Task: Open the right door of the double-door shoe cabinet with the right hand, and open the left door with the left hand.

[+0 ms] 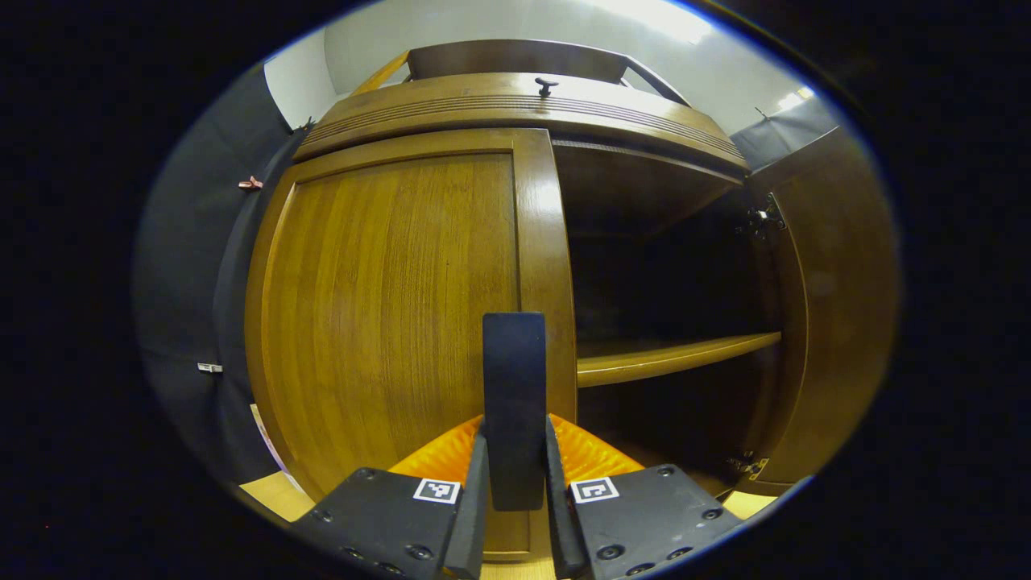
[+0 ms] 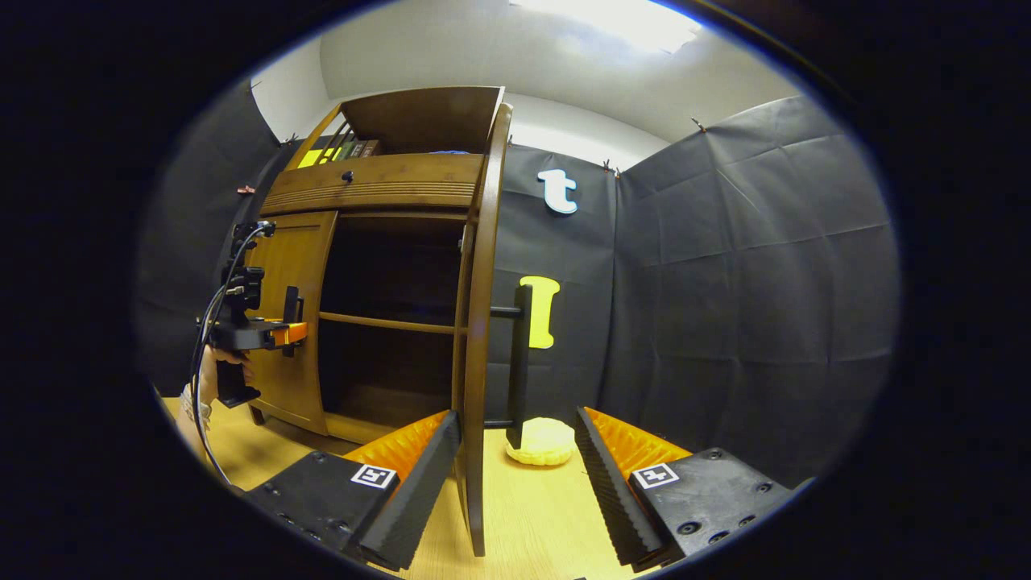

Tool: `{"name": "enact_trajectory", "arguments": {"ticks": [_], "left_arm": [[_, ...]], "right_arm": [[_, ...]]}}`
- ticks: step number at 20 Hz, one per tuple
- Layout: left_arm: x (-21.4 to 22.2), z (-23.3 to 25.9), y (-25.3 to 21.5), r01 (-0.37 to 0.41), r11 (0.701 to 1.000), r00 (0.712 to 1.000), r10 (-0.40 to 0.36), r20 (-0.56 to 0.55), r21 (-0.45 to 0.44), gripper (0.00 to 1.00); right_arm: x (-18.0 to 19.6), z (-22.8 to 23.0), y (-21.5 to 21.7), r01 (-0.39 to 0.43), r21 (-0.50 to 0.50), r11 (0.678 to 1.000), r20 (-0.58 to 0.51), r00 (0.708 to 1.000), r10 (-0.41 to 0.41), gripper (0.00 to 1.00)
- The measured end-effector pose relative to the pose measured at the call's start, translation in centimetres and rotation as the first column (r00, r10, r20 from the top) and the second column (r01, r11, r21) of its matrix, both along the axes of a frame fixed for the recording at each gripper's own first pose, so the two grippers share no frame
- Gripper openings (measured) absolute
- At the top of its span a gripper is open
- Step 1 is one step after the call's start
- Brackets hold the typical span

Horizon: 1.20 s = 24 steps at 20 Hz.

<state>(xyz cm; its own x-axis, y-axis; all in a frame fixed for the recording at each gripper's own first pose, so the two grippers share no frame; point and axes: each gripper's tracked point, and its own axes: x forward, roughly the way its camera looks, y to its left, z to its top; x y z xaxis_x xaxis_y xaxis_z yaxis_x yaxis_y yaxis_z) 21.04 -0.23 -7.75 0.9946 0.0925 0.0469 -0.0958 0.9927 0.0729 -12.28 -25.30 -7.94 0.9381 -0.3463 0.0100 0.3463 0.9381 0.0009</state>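
Observation:
The wooden shoe cabinet (image 1: pixel 515 101) fills the left gripper view. Its left door (image 1: pixel 387 314) is closed, and my left gripper (image 1: pixel 515 439) is shut on that door's dark vertical handle (image 1: pixel 514 379). The right door (image 1: pixel 830 306) stands swung open, baring a dark inside with one shelf (image 1: pixel 668 358). In the right gripper view the open right door (image 2: pixel 477 322) is edge-on between the fingers of my right gripper (image 2: pixel 515 427), which is open and holds nothing. Its handle (image 2: pixel 520 362) sticks out just past the door edge. A hand holds the left gripper (image 2: pixel 262 330) at the left door (image 2: pixel 294 322).
A drawer front with a small knob (image 1: pixel 546 83) runs above the doors, and books (image 2: pixel 338 151) stand on top. A pale yellow round cushion (image 2: pixel 541 441) lies on the wooden floor (image 2: pixel 532 515) by the black cloth wall (image 2: pixel 725 306), behind the open door.

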Motion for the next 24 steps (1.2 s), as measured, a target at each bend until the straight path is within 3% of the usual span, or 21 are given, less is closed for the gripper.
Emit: {"name": "enact_trajectory", "arguments": {"ticks": [6, 14, 24], "left_arm": [[-1.1, 0.3, -0.1, 0.044, 0.998, 0.999, -0.045, -0.03, -0.043, 0.32], [-6.9, 0.5, 0.5, 0.109, 0.99, 0.992, -0.113, -0.053, -0.086, 0.31], [-12.8, 1.0, 2.4, 0.127, 0.985, 0.989, -0.135, -0.057, -0.117, 0.31]], "right_arm": [[-1.1, 0.9, 0.3, 0.013, -0.01, 1.0, 0.003, 1.0, -0.012, 0.91], [-1.7, 1.6, 2.8, -0.018, -0.025, 1.0, 0.005, 1.0, 0.019, 0.91], [0.3, 2.7, 8.8, -0.154, -0.056, 0.986, 0.017, 0.988, 0.156, 0.91]]}}
